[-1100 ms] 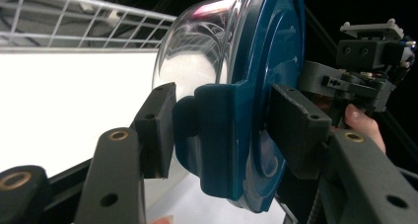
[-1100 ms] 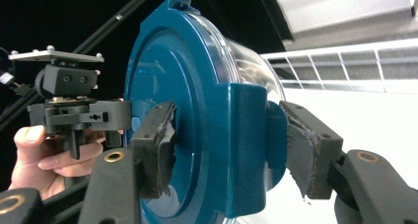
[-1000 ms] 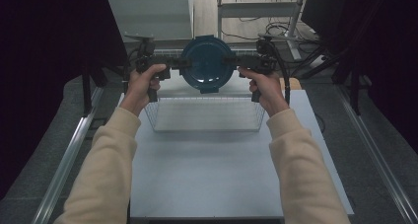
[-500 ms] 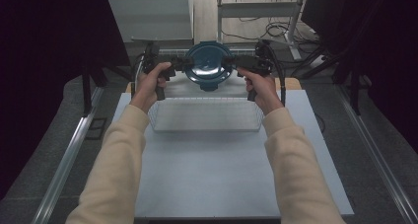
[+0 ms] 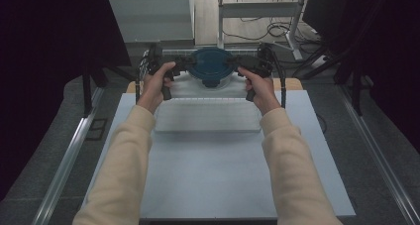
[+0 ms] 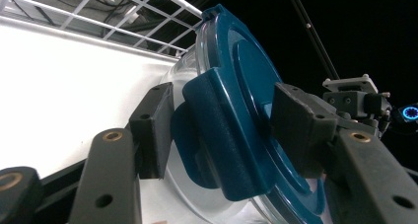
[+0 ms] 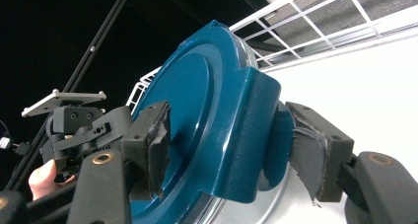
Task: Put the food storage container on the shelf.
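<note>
High view: at the upper middle of the frame, a round clear container with a dark teal snap-on lid (image 5: pixel 210 66) is carried between the left gripper (image 5: pixel 184 65) and the right gripper (image 5: pixel 236 65), one on each side latch, probably to keep it level. It hangs just beyond the far edge of a clear plastic rectangular tray (image 5: pixel 208 116) on the pale blue surface (image 5: pixel 213 175).

Left gripper view: the left gripper (image 6: pixel 222 130) straddles a teal latch flap (image 6: pixel 226 140) at the centre; the left pad touches the container side and the right pad lies against the lid, so it looks clenched on the latch. A white wire rack (image 6: pixel 123 12) crosses the upper left.

Right gripper view: the right gripper (image 7: pixel 231 145) brackets the opposite latch (image 7: pixel 251 135) at centre. Its jaws have just been opening with the latch between them; a slight gap shows at the left pad, so the grip looks released, likely to set the container down.
</note>
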Tool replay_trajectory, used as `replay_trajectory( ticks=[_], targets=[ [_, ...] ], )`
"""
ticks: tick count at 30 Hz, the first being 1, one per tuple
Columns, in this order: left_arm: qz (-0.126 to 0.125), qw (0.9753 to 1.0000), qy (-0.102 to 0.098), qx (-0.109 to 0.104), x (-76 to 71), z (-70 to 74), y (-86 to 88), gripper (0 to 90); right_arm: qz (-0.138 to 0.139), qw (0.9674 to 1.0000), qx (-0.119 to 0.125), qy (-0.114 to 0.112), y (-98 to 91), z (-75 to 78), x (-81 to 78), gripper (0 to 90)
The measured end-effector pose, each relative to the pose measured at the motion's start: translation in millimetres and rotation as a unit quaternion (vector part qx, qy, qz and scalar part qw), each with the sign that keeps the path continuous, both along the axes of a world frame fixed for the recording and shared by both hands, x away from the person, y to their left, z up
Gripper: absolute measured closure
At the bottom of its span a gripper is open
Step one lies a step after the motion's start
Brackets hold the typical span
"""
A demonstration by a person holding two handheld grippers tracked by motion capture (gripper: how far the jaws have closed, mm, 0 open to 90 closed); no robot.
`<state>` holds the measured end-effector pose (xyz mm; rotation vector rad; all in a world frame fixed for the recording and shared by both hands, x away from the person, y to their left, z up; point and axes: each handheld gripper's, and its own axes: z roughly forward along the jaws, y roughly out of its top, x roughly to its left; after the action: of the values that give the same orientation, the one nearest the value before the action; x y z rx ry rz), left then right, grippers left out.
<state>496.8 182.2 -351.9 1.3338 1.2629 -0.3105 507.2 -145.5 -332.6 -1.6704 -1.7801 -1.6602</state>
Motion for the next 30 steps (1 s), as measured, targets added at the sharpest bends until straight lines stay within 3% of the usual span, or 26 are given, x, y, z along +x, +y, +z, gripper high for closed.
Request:
replay_trajectory(
  ticks=[2, 3, 4, 5, 8, 10, 11, 12, 13, 18, 21, 22, 23, 24, 25, 26, 27, 28, 29, 30],
  targets=[
    [0.0, 1.0, -0.006, 0.0, -0.8, -1.3, -0.1, 42.3, 0.003, 0.9999, -0.009, -0.005, 1.7, 1.1, -1.0, 32.9],
    [0.005, 0.9999, -0.009, 0.004, -1.9, -1.8, 0.6, 36.6, 0.005, 0.9992, -0.036, -0.019, 5.0, 3.4, -3.9, 25.1],
    [0.005, 0.9999, -0.009, 0.004, -1.9, -1.8, 0.6, 32.9, 0.005, 0.9992, -0.036, -0.019, 5.0, 3.4, -3.9, 25.1],
    [0.011, 0.9998, -0.015, 0.007, -3.0, -1.3, 1.6, 32.9, 0.0, 0.9982, -0.053, -0.027, 6.5, 5.0, -6.2, 20.5],
    [0.033, 0.998, -0.042, 0.033, -10.9, 6.0, 7.8, 28.4, -0.002, 0.9956, -0.085, -0.039, 5.7, 10.7, -14.2, 14.2],
    [0.027, 0.9971, -0.058, 0.04, -18.8, 11.9, 12.2, 26.9, 0.0, 0.9944, -0.092, -0.052, 1.0, 15.9, -20.5, 14.0],
    [0.023, 0.9956, -0.071, 0.057, -28.6, 17.0, 15.8, 25.6, 0.003, 0.9936, -0.09, -0.068, -4.4, 21.2, -28.3, 13.9],
    [0.023, 0.9956, -0.071, 0.057, -28.6, 17.0, 15.8, 25.4, 0.003, 0.9936, -0.09, -0.068, -4.4, 21.2, -28.3, 13.9],
    [0.028, 0.9939, -0.081, 0.07, -37.8, 19.0, 18.9, 25.1, 0.008, 0.9933, -0.086, -0.077, -7.6, 24.5, -36.0, 14.0],
    [0.025, 0.9933, -0.093, 0.063, -57.1, 18.6, 28.3, 24.1, 0.027, 0.9893, -0.1, -0.102, -2.6, 29.9, -55.7, 14.2],
    [0.016, 0.992, -0.104, 0.07, -74.5, 13.7, 33.5, 23.9, 0.036, 0.9825, -0.125, -0.133, -0.6, 33.9, -68.3, 16.4],
    [0.016, 0.992, -0.104, 0.07, -74.5, 13.7, 33.5, 23.9, 0.036, 0.9825, -0.125, -0.133, -0.6, 33.9, -68.3, 16.4],
    [0.01, 0.9919, -0.105, 0.071, -79.4, 11.8, 33.9, 23.9, 0.047, 0.9746, -0.149, -0.16, -2.8, 33.5, -74.6, 16.8],
    [0.008, 0.9913, -0.108, 0.075, -83.3, 10.4, 34.1, 23.9, 0.047, 0.9746, -0.149, -0.16, -2.8, 33.5, -74.6, 16.8],
    [0.005, 0.9883, -0.119, 0.095, -95.6, 6.9, 33.8, 23.9, 0.049, 0.9693, -0.166, -0.175, -6.2, 31.9, -80.4, 17.6],
    [0.005, 0.9883, -0.119, 0.095, -95.6, 6.9, 33.8, 23.8, 0.049, 0.9693, -0.166, -0.175, -6.2, 31.9, -80.4, 17.6],
    [0.002, 0.9855, -0.131, 0.108, -105.0, 4.3, 33.7, 23.8, 0.051, 0.965, -0.178, -0.186, -13.1, 27.6, -87.3, 17.7],
    [0.002, 0.9855, -0.131, 0.108, -105.0, 4.3, 33.7, 23.8, 0.051, 0.965, -0.178, -0.186, -13.1, 27.6, -87.3, 17.7],
    [-0.002, 0.984, -0.138, 0.113, -111.6, 2.0, 33.3, 23.8, 0.051, 0.9627, -0.179, -0.196, -21.1, 23.6, -95.4, 17.7],
    [-0.004, 0.9831, -0.142, 0.116, -117.0, -0.1, 32.6, 23.8, 0.051, 0.9627, -0.179, -0.196, -21.1, 23.6, -95.4, 17.7]
  ],
)
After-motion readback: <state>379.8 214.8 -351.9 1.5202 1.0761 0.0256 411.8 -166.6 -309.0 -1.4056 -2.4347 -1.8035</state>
